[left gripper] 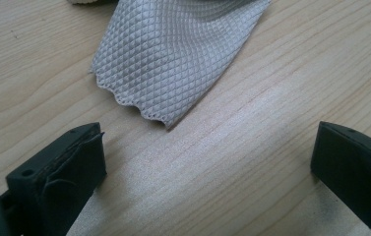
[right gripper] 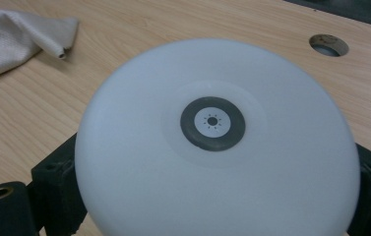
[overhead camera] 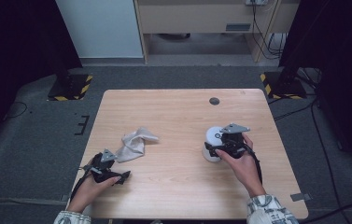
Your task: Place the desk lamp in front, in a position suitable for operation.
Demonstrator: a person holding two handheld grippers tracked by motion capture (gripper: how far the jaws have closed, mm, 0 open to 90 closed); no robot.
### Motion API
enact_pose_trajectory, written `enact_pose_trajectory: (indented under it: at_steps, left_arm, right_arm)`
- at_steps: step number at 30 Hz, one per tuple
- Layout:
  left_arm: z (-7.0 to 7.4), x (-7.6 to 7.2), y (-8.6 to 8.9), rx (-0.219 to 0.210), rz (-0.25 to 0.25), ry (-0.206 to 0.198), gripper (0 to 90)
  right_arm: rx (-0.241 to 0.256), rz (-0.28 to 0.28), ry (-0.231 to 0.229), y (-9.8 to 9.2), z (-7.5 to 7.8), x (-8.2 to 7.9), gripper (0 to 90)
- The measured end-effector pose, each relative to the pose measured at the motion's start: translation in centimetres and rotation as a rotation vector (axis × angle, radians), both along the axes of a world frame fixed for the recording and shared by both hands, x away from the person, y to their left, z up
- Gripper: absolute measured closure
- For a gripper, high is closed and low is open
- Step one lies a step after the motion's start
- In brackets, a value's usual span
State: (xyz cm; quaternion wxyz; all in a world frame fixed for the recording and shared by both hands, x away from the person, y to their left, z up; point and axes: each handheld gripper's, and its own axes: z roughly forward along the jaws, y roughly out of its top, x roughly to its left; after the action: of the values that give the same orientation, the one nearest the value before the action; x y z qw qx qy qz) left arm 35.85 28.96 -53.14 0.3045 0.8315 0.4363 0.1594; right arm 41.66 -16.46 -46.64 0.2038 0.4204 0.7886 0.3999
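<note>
On the right half of the bench [overhead camera: 173, 107] stands a white dome-shaped lamp [overhead camera: 212, 140], smooth and rounded, with a small dark ring button [right gripper: 212, 123] at the middle of its top. The right tongs [overhead camera: 220, 150] are closed around its lower body, one jaw at each side under the dome's widest part. It looks like hard, glossy plastic, probably light but slippery, so the grip low on the sides, beneath the bulge, seems the sensible place; a pinch on the curved top would likely slide off.

On the left, a pale grey waffle-weave cloth [overhead camera: 134, 142] lies crumpled, its scalloped near corner [left gripper: 148, 105] flat on the wood. The left tongs [overhead camera: 117, 178] rest just near of it, spread wide with nothing between them. The cloth looks soft and limp; it should bunch easily, and that flat corner or a raised fold farther in seems the best spot to pinch.
</note>
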Motion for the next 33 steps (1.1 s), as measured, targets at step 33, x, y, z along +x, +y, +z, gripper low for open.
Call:
enact_pose_trajectory:
  at_steps: [33]
  left_arm:
    - [0.0, 0.1, 0.0, -0.001, 0.000, 0.001, 0.0]
  right_arm:
    - [-0.035, 0.204, 0.019, 6.9, -0.1, -4.6, 8.8]
